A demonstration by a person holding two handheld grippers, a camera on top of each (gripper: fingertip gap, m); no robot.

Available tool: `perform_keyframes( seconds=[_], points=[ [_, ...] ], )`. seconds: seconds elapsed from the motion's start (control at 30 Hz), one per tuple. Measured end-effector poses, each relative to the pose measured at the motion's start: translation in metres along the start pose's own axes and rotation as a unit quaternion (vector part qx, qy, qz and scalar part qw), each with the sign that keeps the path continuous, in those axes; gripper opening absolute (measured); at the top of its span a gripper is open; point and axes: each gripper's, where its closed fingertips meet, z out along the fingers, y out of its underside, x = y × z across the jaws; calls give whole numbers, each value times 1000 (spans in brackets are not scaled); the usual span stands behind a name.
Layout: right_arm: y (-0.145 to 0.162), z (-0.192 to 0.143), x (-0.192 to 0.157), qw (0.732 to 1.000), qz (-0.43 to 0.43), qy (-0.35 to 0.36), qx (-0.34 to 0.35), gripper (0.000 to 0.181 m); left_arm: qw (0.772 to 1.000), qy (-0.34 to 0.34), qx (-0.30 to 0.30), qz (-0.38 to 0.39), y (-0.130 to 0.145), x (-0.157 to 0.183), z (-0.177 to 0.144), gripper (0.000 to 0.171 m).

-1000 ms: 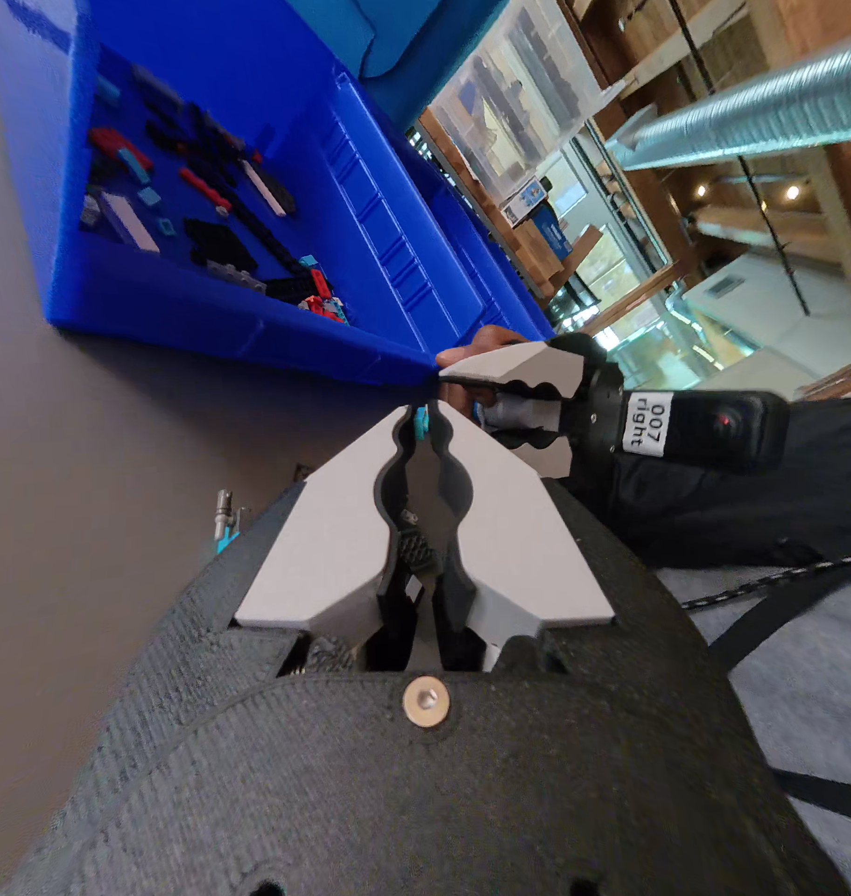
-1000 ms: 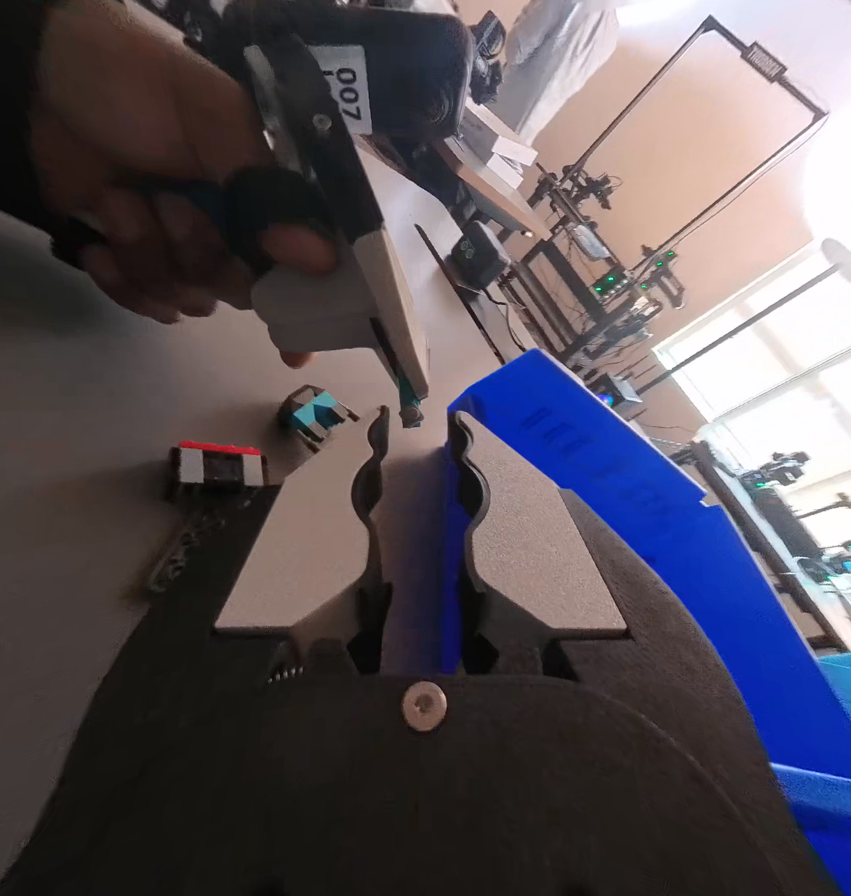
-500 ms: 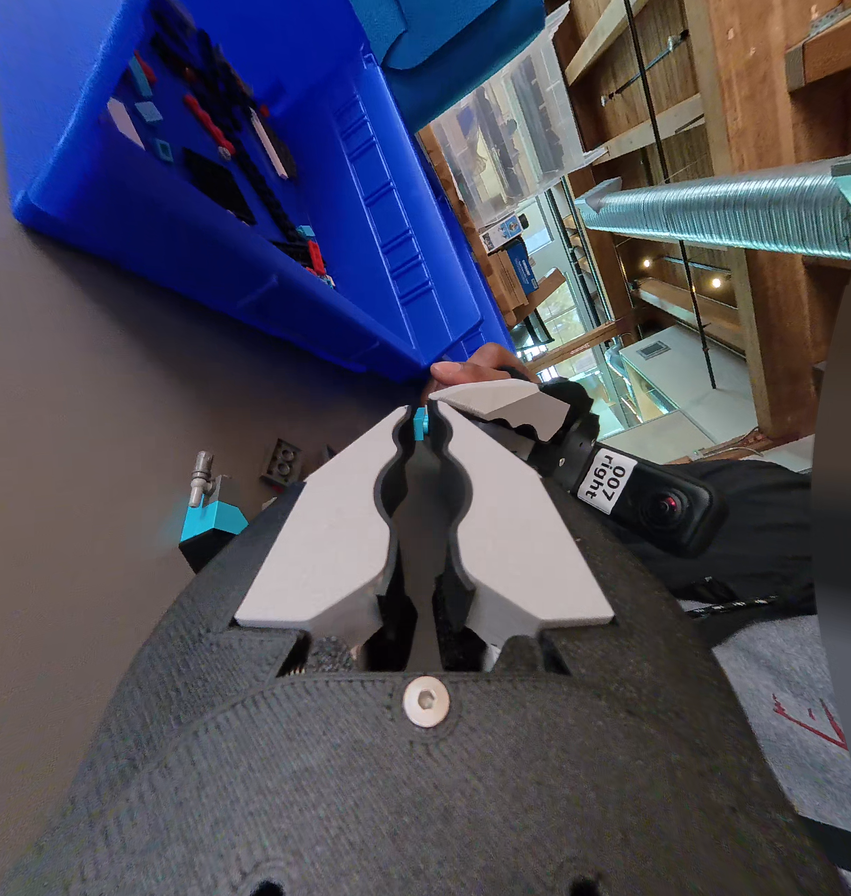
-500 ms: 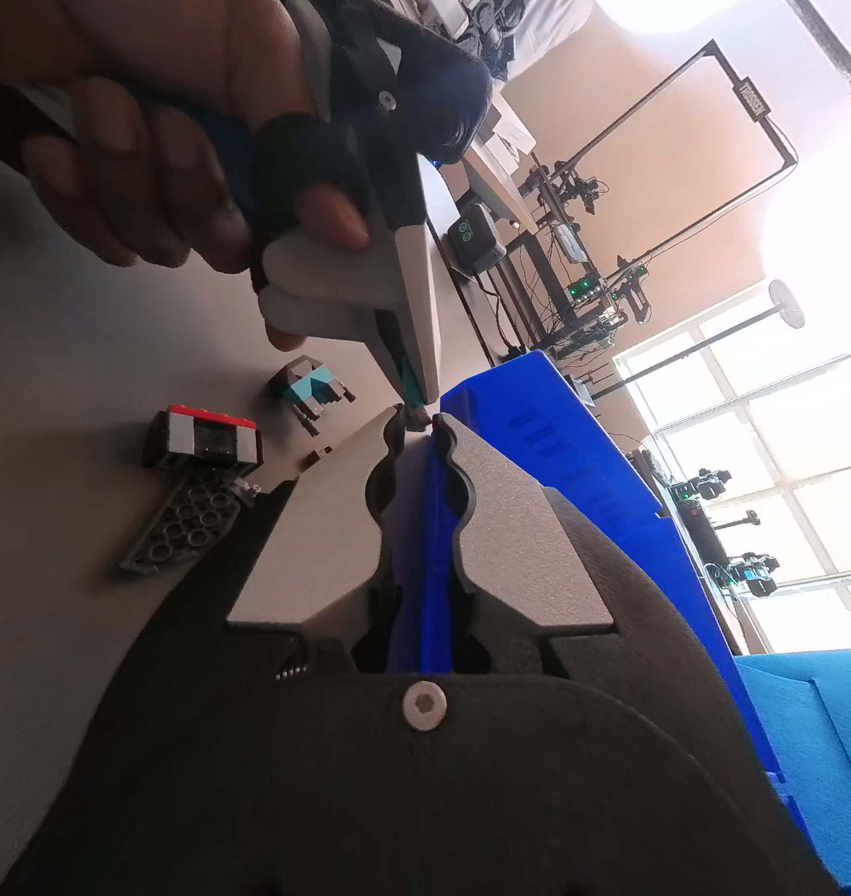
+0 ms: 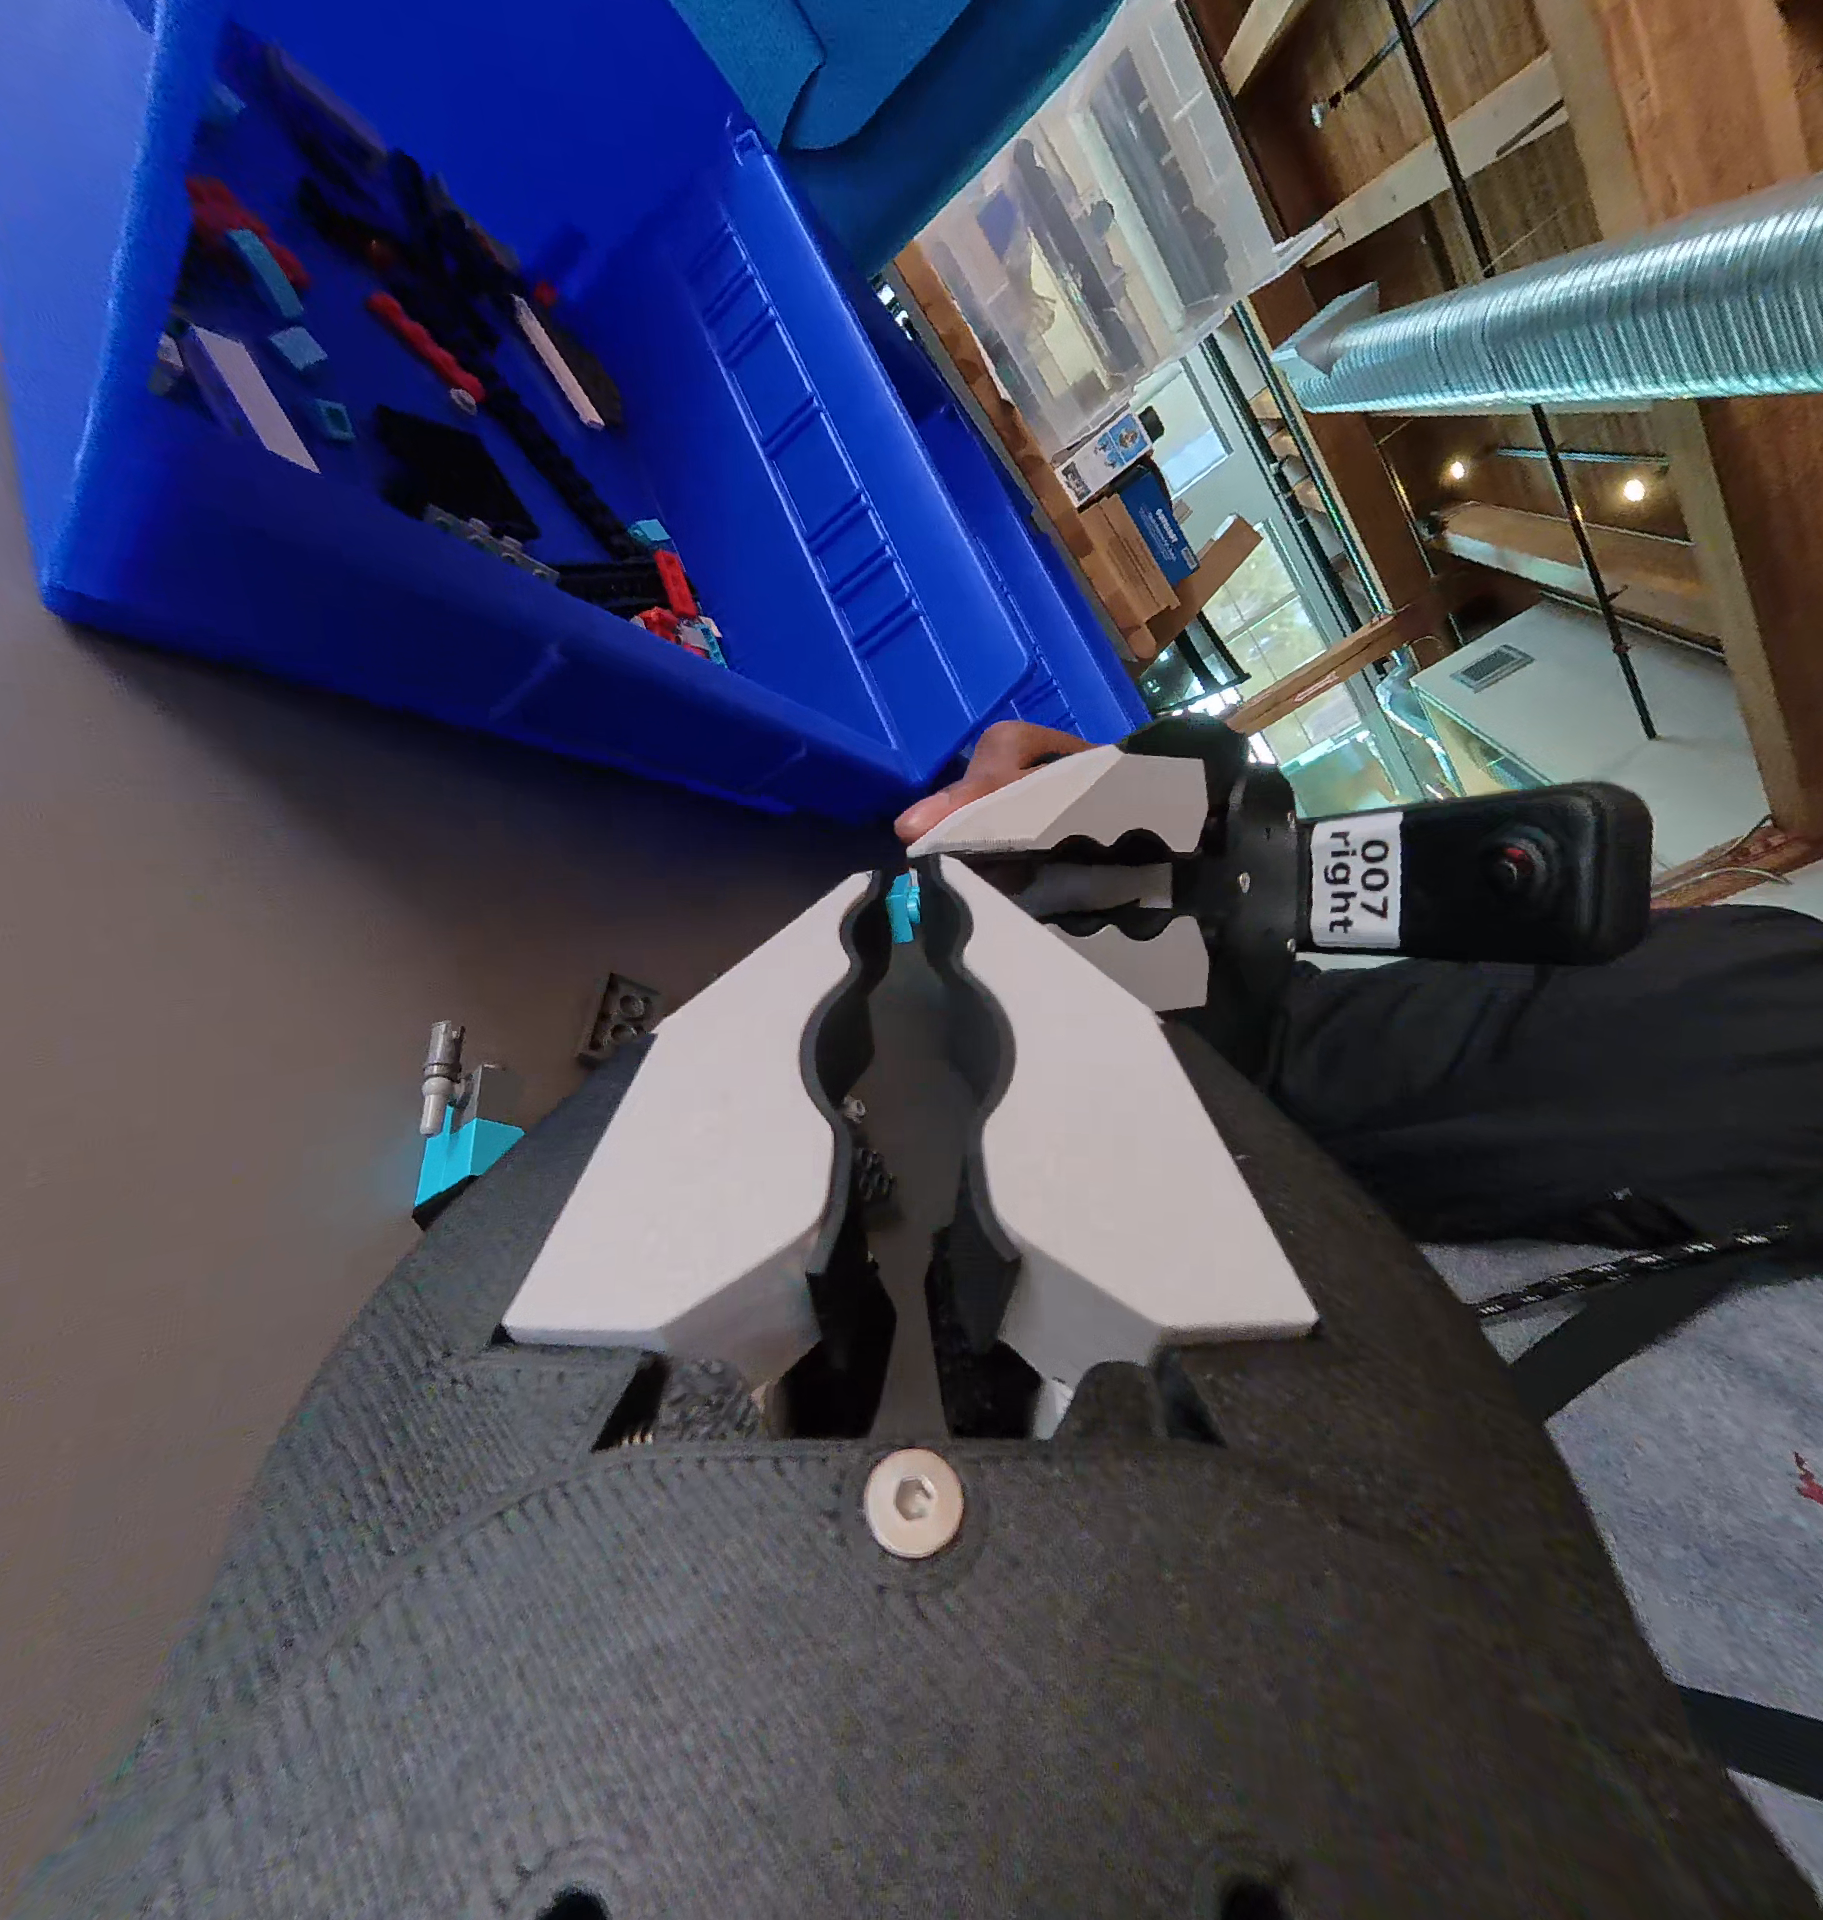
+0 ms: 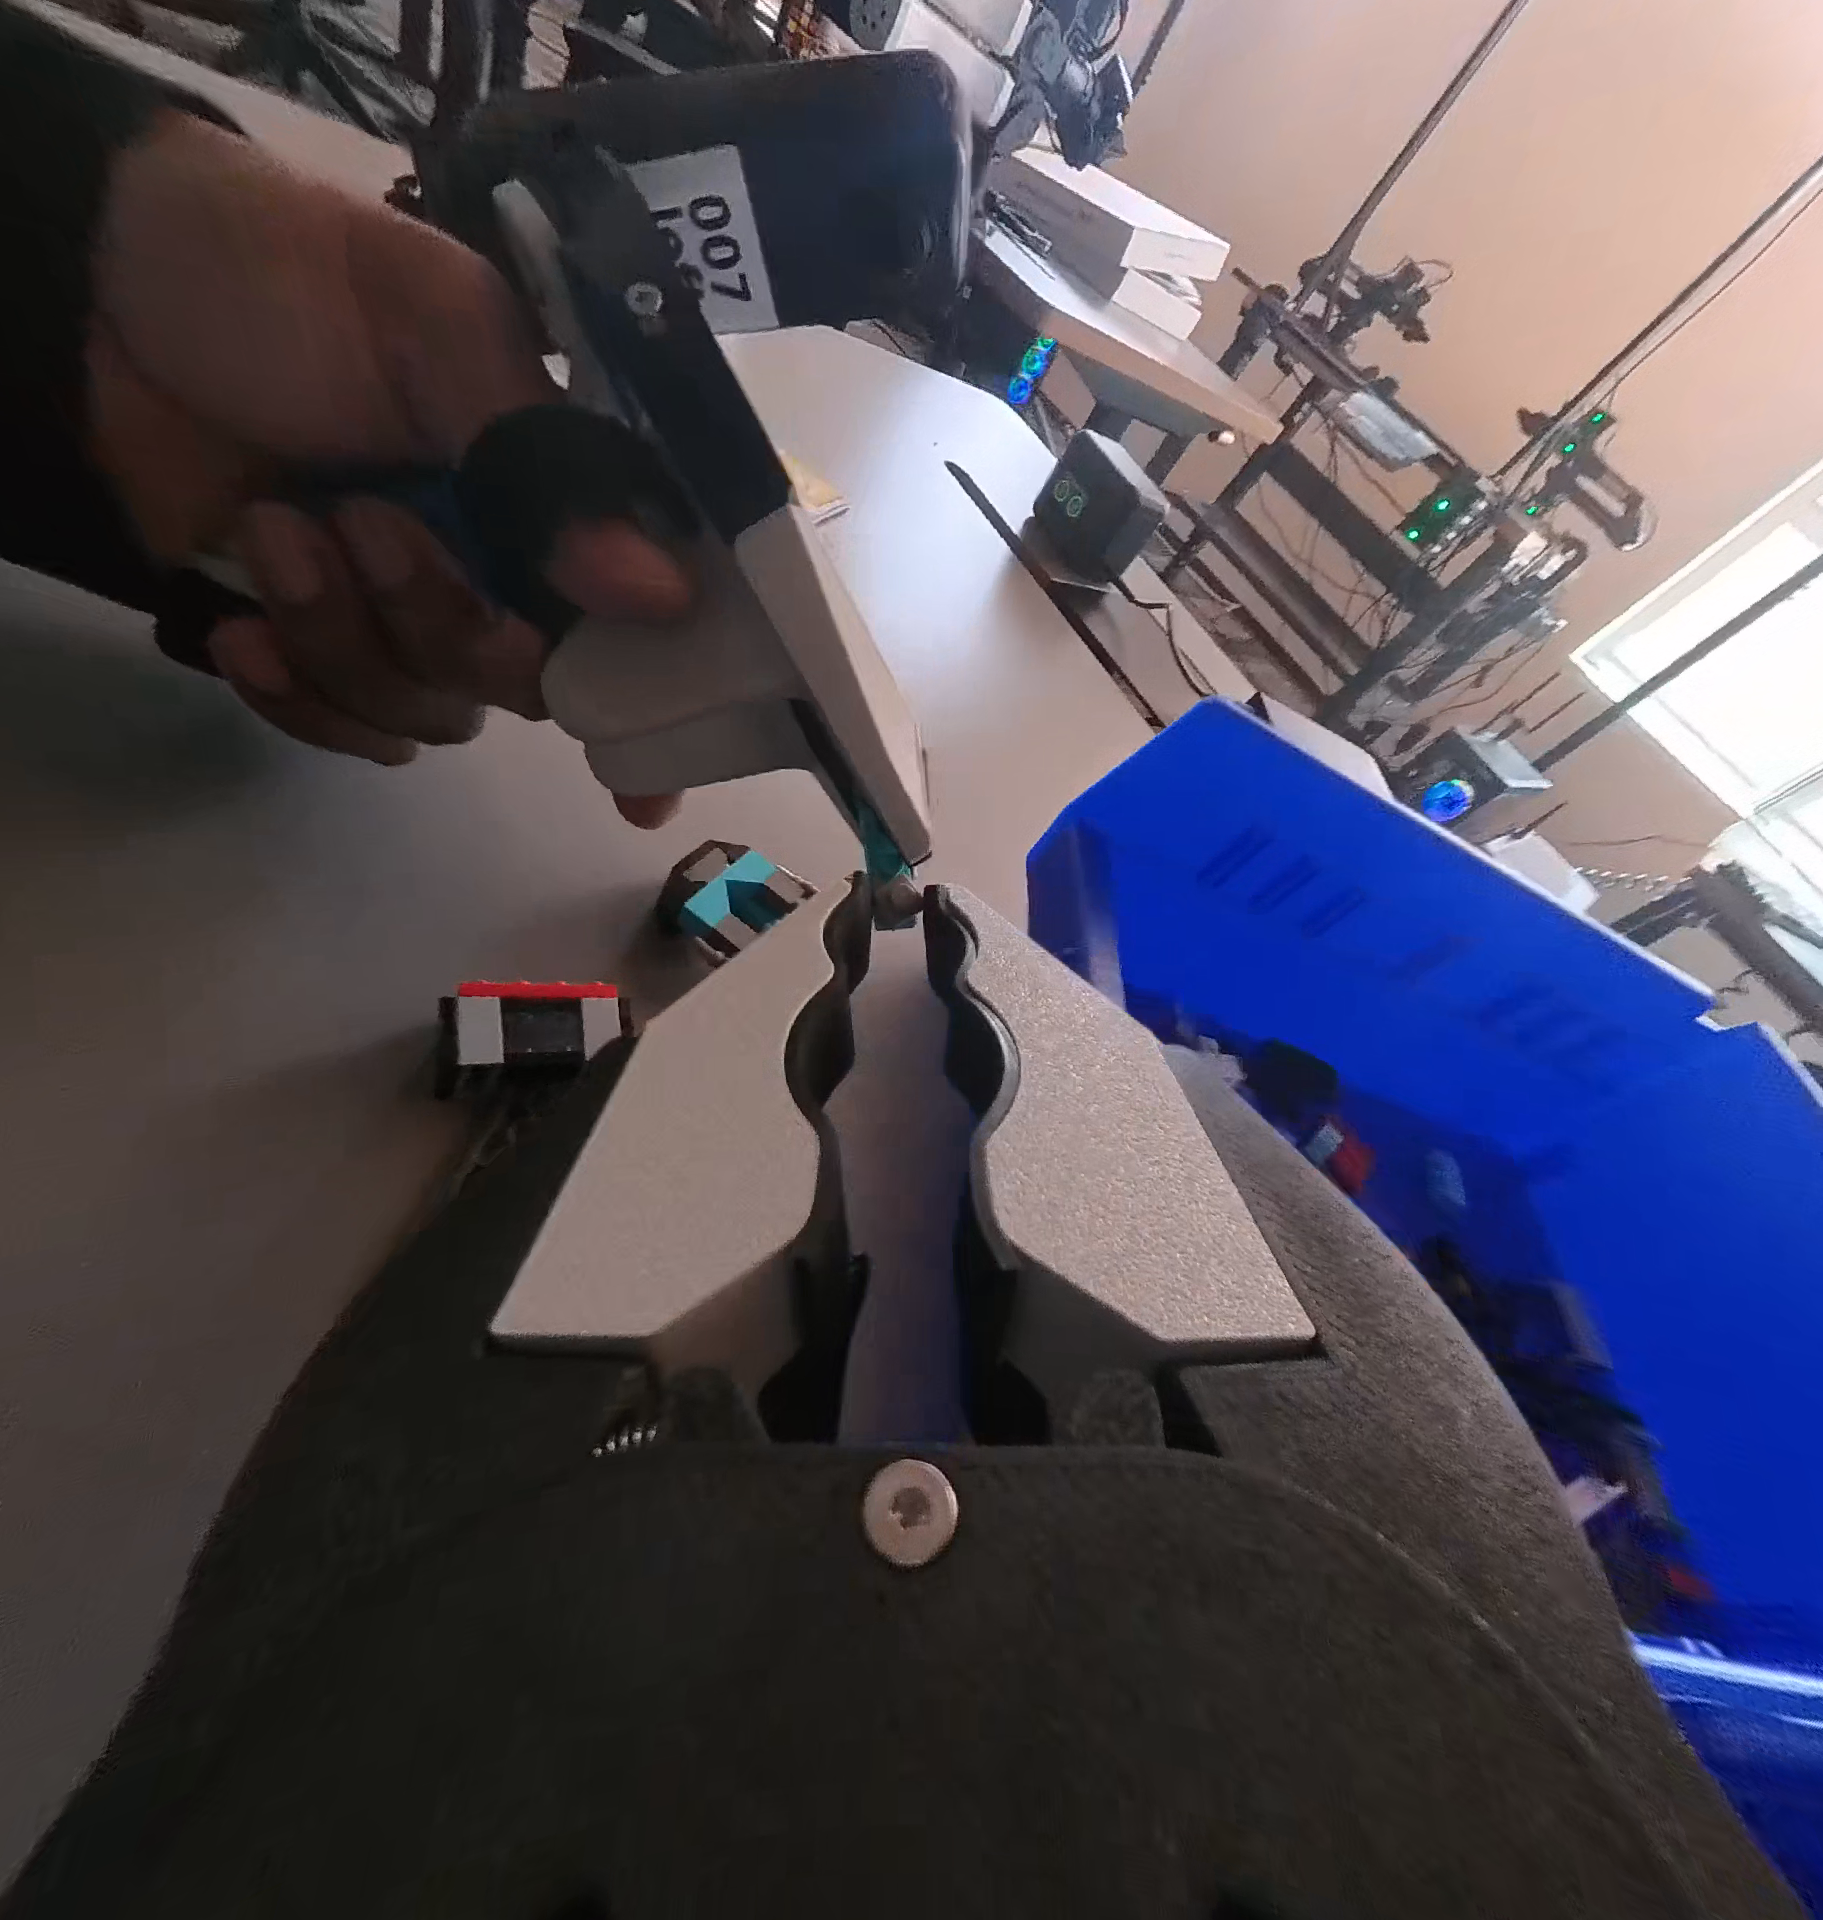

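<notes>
Left gripper (image 5: 905, 902), in its own view, pinches a small teal piece (image 5: 901, 918) at its tips, presented toward the right gripper (image 5: 990, 842) just ahead, while my right gripper (image 6: 894, 902), part-open, brackets that teal piece's (image 6: 883, 852) lower end beside the blue bin (image 6: 1406, 997).
</notes>
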Motion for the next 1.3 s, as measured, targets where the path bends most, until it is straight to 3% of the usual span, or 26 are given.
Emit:
perform_keyframes(
  seconds=[0.63, 1.3],
  points=[
    [2, 0, -1, 985, 158, -73, 6, 11, 999, -7, -13, 33, 2, -1, 0, 7],
    [0, -1, 0, 950, 287, -123, 26, 10, 999, 7, -9, 31, 1, 1, 0, 8]
  ],
)
